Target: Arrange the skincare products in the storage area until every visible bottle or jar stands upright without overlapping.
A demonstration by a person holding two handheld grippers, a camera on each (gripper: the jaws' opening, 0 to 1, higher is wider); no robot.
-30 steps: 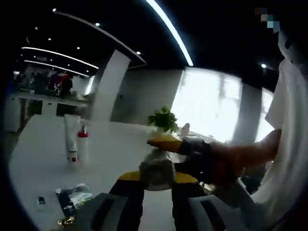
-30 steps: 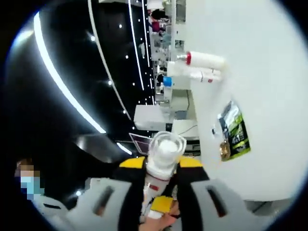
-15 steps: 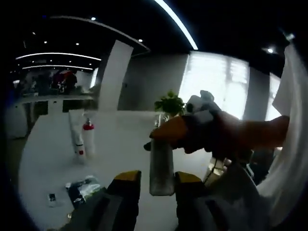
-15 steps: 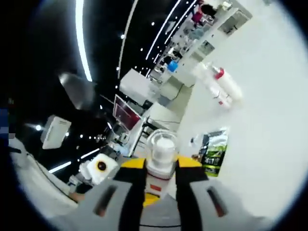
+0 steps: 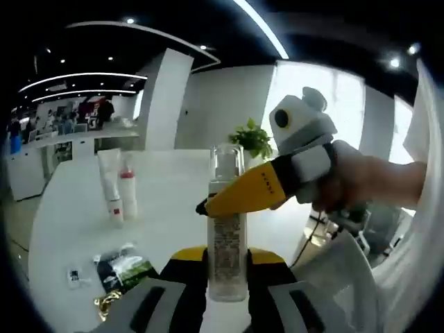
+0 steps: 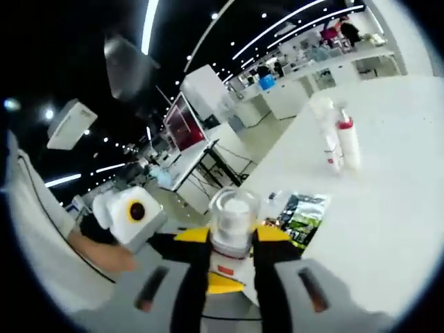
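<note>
Bottle: the clear cylindrical bottle with a printed label and a transparent cap (image 5: 227,236) stands upright at the lower centre of the left gripper view, held off the white table (image 5: 69,229). In the right gripper view it sits at the lower centre (image 6: 231,229), its cap towards the lens.

Left gripper: my left gripper (image 5: 225,260) has its yellow-tipped jaws pressed against the bottle's lower body, one each side, so it is clamped there. I judge the low grip is there to steady the base.

Right gripper: my right gripper (image 5: 215,205) comes in from the right of the left gripper view, and its yellow jaw crosses the bottle near mid-height. In its own view (image 6: 231,239) the jaws close in on the bottle's sides, gripping it too. Two grips look like a handover or a re-seat in mid-air; which one, I cannot tell.

Standing pair: the white squeeze tube (image 5: 109,186) and the white bottle with a red collar (image 5: 127,193) stand upright, just beside each other, at centre left of the left gripper view.

Sachet: the dark green and black flat sachet (image 5: 122,269) lies at lower left, near the table edge, well apart from the pair.

Next: I judge the bottle needs a bare spot beside the pair.
</note>
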